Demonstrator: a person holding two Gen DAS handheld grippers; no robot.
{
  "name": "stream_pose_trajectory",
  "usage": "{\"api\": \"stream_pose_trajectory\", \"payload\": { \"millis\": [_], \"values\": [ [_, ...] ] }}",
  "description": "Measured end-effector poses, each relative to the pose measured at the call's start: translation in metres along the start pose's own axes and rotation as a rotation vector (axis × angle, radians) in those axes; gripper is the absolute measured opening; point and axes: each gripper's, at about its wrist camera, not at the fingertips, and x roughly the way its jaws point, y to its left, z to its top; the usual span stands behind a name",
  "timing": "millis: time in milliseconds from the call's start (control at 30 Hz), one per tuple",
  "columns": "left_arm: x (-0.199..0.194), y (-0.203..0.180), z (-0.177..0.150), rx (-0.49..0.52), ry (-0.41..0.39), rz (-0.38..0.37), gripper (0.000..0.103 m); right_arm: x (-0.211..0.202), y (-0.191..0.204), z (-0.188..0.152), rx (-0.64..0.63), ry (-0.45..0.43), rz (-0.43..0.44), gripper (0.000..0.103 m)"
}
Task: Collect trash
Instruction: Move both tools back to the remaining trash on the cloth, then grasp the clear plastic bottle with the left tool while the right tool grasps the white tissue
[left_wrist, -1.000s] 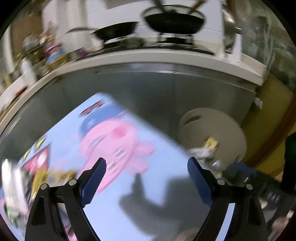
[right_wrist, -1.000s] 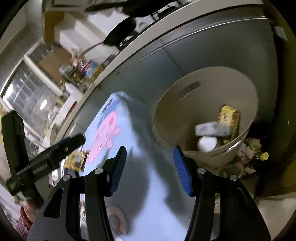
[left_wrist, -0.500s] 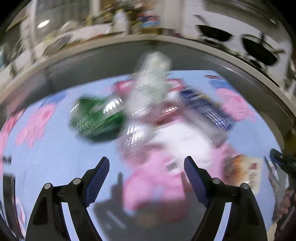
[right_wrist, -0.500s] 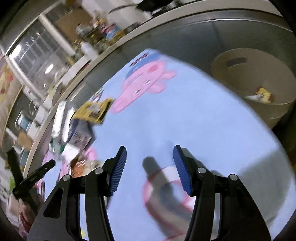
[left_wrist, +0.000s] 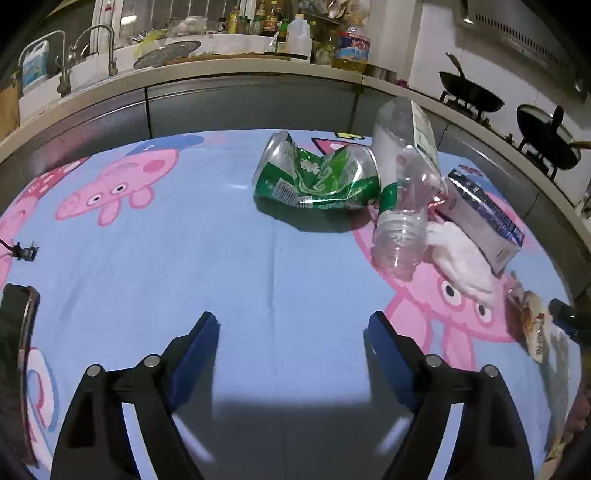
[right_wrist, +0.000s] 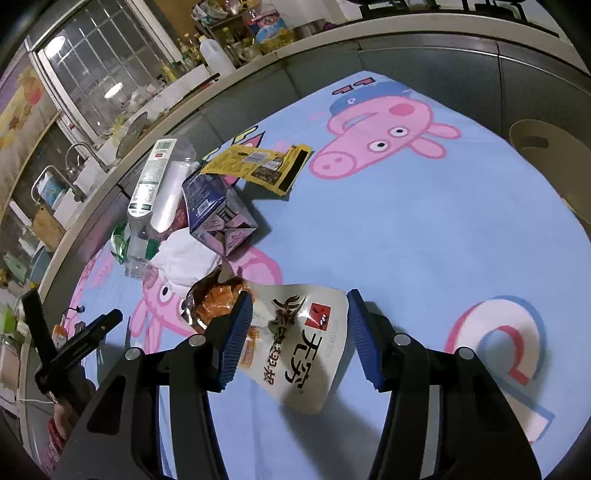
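Note:
Trash lies on a blue Peppa Pig cloth (left_wrist: 221, 258). In the left wrist view a crushed green can (left_wrist: 317, 177), a clear plastic bottle (left_wrist: 402, 192), a purple carton (left_wrist: 484, 218) and a white tissue (left_wrist: 461, 254) lie ahead of my open, empty left gripper (left_wrist: 291, 343). In the right wrist view my open right gripper (right_wrist: 299, 332) straddles a white snack wrapper (right_wrist: 299, 339) lying on the cloth. Beyond it are the tissue (right_wrist: 184, 258), the carton (right_wrist: 218, 214), the bottle (right_wrist: 155, 192) and a yellow packet (right_wrist: 258, 166).
A beige trash bin (right_wrist: 554, 158) stands off the table's right edge. Grey counters with a sink (left_wrist: 85, 70) and woks (left_wrist: 472, 96) ring the table. A dark phone (left_wrist: 14, 325) lies at the left edge. The left gripper (right_wrist: 74, 343) shows at left in the right wrist view.
Both grippers swung away from the bin to the trash pile. The left one now faces the can and bottle. The right one has come down around the white wrapper.

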Motion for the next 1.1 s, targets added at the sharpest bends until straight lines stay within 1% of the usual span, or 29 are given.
{"api": "stream_pose_trajectory", "payload": {
  "millis": [67,167,267,300,333,367,400,500,600,667,733,767,800,833,900,967,1033,1100],
  "values": [
    [-0.001,0.002,0.001,-0.008,-0.004,-0.012,0.084,0.004,0.005,0.006,-0.008,0.006,0.003,0.053],
    [0.0,0.003,0.003,-0.021,-0.012,-0.035,0.084,0.012,0.026,0.023,-0.033,0.007,0.032,0.053],
    [-0.003,0.007,0.002,-0.036,-0.019,-0.056,0.084,0.025,0.053,0.048,-0.05,0.015,0.092,0.053],
    [-0.002,0.008,0.002,-0.04,-0.021,-0.061,0.084,0.033,0.065,0.059,-0.044,0.029,0.131,0.053],
    [-0.003,0.008,0.002,-0.045,-0.022,-0.066,0.084,0.039,0.075,0.066,-0.038,0.04,0.158,0.064],
    [-0.003,0.01,0.001,-0.052,-0.025,-0.074,0.084,0.048,0.088,0.073,-0.034,0.05,0.186,0.077],
    [-0.004,0.011,0.001,-0.06,-0.027,-0.082,0.084,0.056,0.1,0.077,-0.042,0.055,0.205,0.079],
    [-0.006,0.017,0.0,-0.095,-0.039,-0.113,0.082,0.083,0.136,0.078,-0.09,0.1,0.238,0.079],
    [-0.009,0.024,0.0,-0.134,-0.051,-0.14,0.078,0.108,0.161,0.066,-0.134,0.15,0.229,0.079],
    [-0.01,0.027,-0.001,-0.151,-0.056,-0.154,0.077,0.121,0.169,0.06,-0.138,0.17,0.216,0.079],
    [-0.011,0.027,-0.001,-0.152,-0.056,-0.159,0.077,0.13,0.175,0.056,-0.143,0.174,0.201,0.077],
    [-0.011,0.026,-0.001,-0.151,-0.056,-0.158,0.077,0.133,0.178,0.054,-0.161,0.169,0.188,0.069],
    [-0.011,0.026,-0.001,-0.152,-0.056,-0.16,0.077,0.137,0.181,0.052,-0.187,0.167,0.169,0.049],
    [-0.011,0.027,-0.001,-0.154,-0.057,-0.162,0.077,0.138,0.181,0.05,-0.201,0.171,0.166,0.044],
    [-0.012,0.027,-0.002,-0.161,-0.058,-0.169,0.077,0.135,0.176,0.049,-0.181,0.172,0.18,0.041],
    [-0.013,0.029,-0.002,-0.168,-0.061,-0.172,0.078,0.119,0.17,0.044,-0.16,0.154,0.194,0.041],
    [-0.014,0.033,-0.002,-0.182,-0.061,-0.177,0.09,0.099,0.17,0.03,-0.186,0.142,0.206,0.041],
    [-0.019,0.039,-0.003,-0.205,-0.06,-0.2,0.094,0.072,0.173,0.002,-0.251,0.152,0.232,0.041]
  ]
}}
